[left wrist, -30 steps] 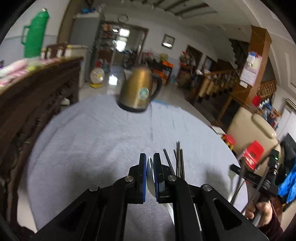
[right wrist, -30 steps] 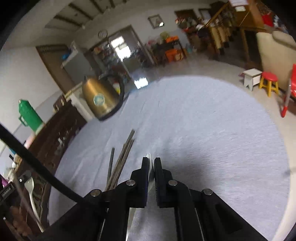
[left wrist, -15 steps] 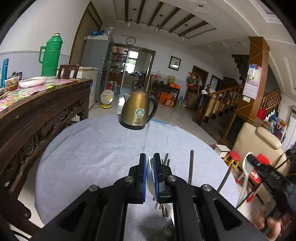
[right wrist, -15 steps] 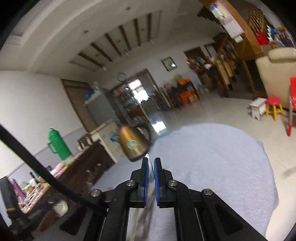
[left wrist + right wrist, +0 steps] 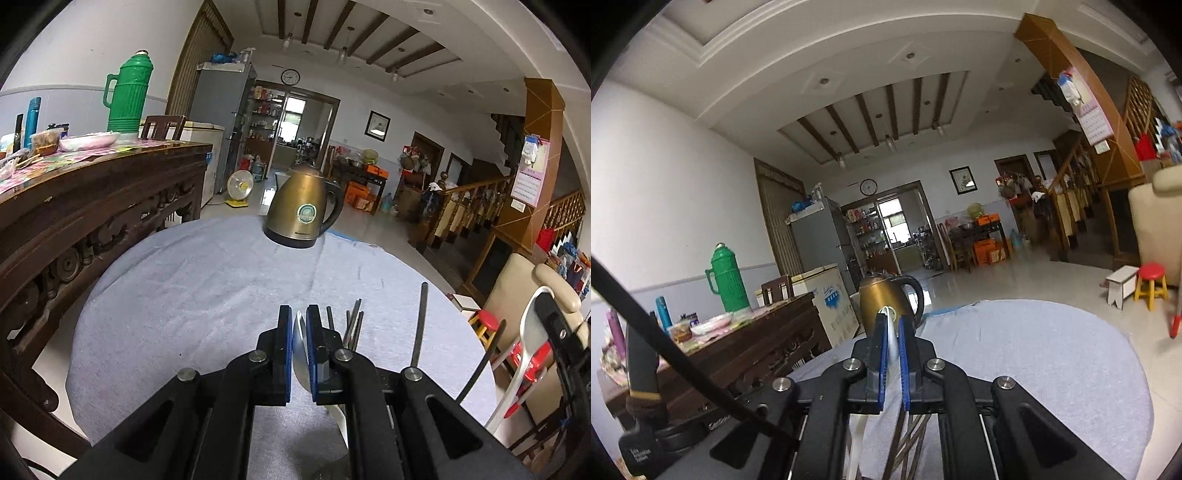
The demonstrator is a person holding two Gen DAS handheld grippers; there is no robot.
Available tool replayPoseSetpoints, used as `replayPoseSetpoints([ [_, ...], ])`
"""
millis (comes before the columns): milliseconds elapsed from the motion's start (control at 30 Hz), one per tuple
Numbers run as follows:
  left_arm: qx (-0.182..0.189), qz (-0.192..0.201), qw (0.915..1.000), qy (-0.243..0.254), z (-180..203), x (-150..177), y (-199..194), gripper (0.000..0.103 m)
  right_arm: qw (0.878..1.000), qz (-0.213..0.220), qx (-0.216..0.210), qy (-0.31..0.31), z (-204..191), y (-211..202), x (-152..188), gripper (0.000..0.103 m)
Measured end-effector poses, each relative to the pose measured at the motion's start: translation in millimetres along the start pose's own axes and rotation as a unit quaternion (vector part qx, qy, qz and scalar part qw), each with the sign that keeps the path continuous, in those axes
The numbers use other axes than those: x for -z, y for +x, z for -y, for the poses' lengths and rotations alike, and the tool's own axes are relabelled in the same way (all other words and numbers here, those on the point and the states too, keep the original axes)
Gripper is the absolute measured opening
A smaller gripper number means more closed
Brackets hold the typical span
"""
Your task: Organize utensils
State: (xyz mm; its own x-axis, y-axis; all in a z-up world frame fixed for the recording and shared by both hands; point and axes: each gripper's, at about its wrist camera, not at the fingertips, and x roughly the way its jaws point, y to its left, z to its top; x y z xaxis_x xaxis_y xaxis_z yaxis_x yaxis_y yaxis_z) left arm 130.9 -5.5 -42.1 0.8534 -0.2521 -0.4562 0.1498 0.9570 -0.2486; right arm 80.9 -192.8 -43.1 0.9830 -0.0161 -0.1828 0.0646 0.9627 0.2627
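Note:
My left gripper [image 5: 300, 314] is shut on a silvery spoon [image 5: 301, 354], whose bowl stands edge-on between the blue pads above the cloth-covered round table [image 5: 207, 288]. Just beyond the fingers lies a bunch of dark chopsticks [image 5: 354, 325], with a single chopstick [image 5: 421, 321] apart to the right. At the right edge of that view, my right gripper [image 5: 550, 314] holds a pale spoon [image 5: 530, 332] up beside the table. In the right wrist view the right gripper [image 5: 892, 321] is shut on that spoon [image 5: 891, 332], handle hanging down, with the chopsticks [image 5: 908, 443] below it.
A brass-coloured kettle [image 5: 303, 214] stands at the table's far side. A dark carved sideboard [image 5: 92, 206] with a green flask [image 5: 129, 96] runs along the left. A beige armchair [image 5: 524, 291] and a red stool [image 5: 487, 321] sit off the table's right edge.
The right gripper has risen and tipped up from the table with its spoon. The left gripper has shifted and tilted up a little; one chopstick now shows apart from the bunch.

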Motion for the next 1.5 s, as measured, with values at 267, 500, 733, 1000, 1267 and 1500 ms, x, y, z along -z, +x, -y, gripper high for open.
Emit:
replayPoseSetpoints([
  [267, -0.024, 0.009, 0.9996, 0.009, 5.6, 10.2, 3.9, 0.007, 0.998, 0.000, 0.010, -0.057, -23.5, -0.5, 35.0, 0.006],
  [500, -0.023, 0.008, 0.9991, 0.035, 17.6, 20.1, 2.4, 0.008, 0.994, -0.008, 0.004, -0.108, -36.4, -9.0, 52.0, 0.007],
  [733, -0.008, -0.009, 0.9972, 0.074, 27.8, 31.8, -2.9, 0.008, 0.993, -0.058, -0.013, -0.100, -24.8, -22.4, 54.1, 0.009],
  [1000, -0.003, -0.015, 0.9935, 0.113, 35.7, 33.5, -20.9, 0.039, 0.996, -0.076, -0.013, -0.053, 5.7, -52.6, 37.9, 0.072],
  [1267, 0.007, 0.005, 0.9947, 0.103, 34.6, 28.9, -61.2, 0.055, 0.996, -0.079, 0.020, 0.030, 54.8, -70.6, 6.6, 0.072],
  [1500, 0.041, 0.048, 0.9930, 0.100, 49.2, 25.8, -107.0, 0.066, 0.993, -0.082, 0.042, 0.078, 84.0, -88.8, -10.7, 0.072],
])
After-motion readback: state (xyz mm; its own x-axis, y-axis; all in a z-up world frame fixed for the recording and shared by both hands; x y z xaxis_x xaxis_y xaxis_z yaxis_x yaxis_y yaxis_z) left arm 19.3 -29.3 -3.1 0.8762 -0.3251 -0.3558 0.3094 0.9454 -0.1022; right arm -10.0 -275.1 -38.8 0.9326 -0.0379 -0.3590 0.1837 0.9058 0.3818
